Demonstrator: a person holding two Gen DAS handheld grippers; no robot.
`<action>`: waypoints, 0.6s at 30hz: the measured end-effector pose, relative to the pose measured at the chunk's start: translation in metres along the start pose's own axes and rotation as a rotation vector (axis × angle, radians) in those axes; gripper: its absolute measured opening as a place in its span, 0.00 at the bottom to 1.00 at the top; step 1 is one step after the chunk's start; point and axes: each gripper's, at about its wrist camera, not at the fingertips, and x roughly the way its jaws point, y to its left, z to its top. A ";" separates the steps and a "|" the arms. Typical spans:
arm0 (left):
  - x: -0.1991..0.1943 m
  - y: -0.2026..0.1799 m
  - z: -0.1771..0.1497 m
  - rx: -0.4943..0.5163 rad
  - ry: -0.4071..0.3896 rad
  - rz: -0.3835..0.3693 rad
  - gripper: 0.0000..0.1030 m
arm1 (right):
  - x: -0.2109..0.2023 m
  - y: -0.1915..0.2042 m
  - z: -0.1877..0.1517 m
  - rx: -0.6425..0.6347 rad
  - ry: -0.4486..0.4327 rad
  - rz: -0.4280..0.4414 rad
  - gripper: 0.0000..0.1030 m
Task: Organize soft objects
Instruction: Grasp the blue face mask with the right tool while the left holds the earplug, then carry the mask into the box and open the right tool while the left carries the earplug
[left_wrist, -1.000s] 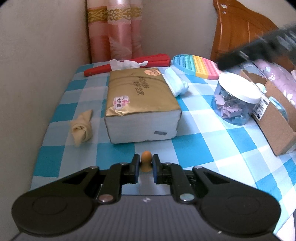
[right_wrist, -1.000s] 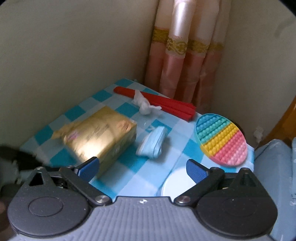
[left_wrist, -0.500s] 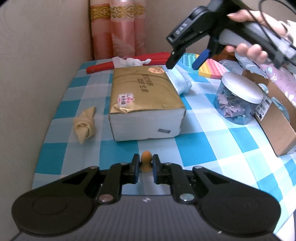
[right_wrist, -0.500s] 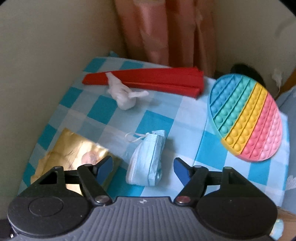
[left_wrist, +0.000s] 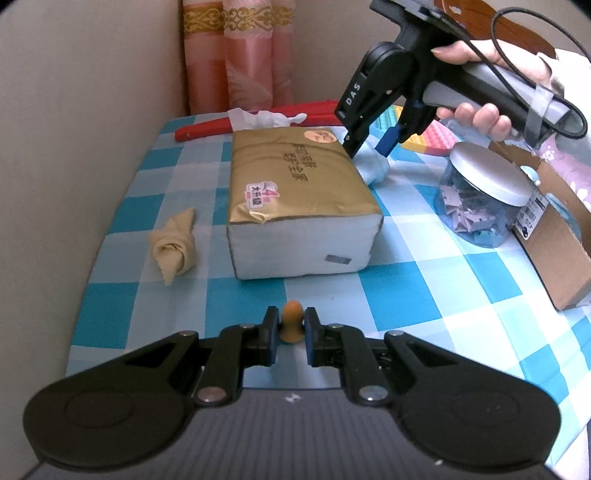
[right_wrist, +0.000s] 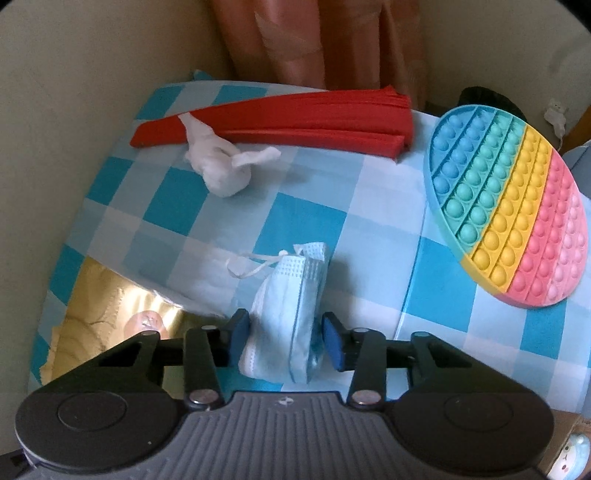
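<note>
My right gripper (right_wrist: 286, 341) is open, its blue pads on either side of a folded light-blue face mask (right_wrist: 291, 299) lying on the checked cloth. It also shows in the left wrist view (left_wrist: 369, 146), tilted down behind the gold tissue pack (left_wrist: 295, 192). My left gripper (left_wrist: 290, 334) is shut on a small orange earplug (left_wrist: 291, 321), low over the near part of the table. A knotted yellow cloth (left_wrist: 173, 245) lies left of the tissue pack. A crumpled white tissue (right_wrist: 218, 166) lies by the red folded fan (right_wrist: 295, 120).
A rainbow pop-it mat (right_wrist: 509, 225) lies at the back right. A clear jar of paper stars with a white lid (left_wrist: 484, 199) and a cardboard box (left_wrist: 561, 243) stand on the right. A wall runs along the left; curtains (left_wrist: 236, 55) hang behind.
My right gripper has moved down and closer to the face mask, and its jaws have narrowed around it. My left gripper has stayed put with the earplug.
</note>
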 end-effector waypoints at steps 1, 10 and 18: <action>0.000 0.000 0.000 -0.001 0.001 -0.001 0.12 | 0.000 0.000 -0.001 -0.004 0.001 0.001 0.38; -0.004 -0.001 0.001 -0.002 0.004 -0.010 0.12 | -0.017 0.003 -0.009 -0.015 -0.028 -0.012 0.17; -0.019 -0.003 0.000 -0.006 -0.007 -0.007 0.12 | -0.041 0.009 -0.022 -0.043 -0.067 -0.015 0.14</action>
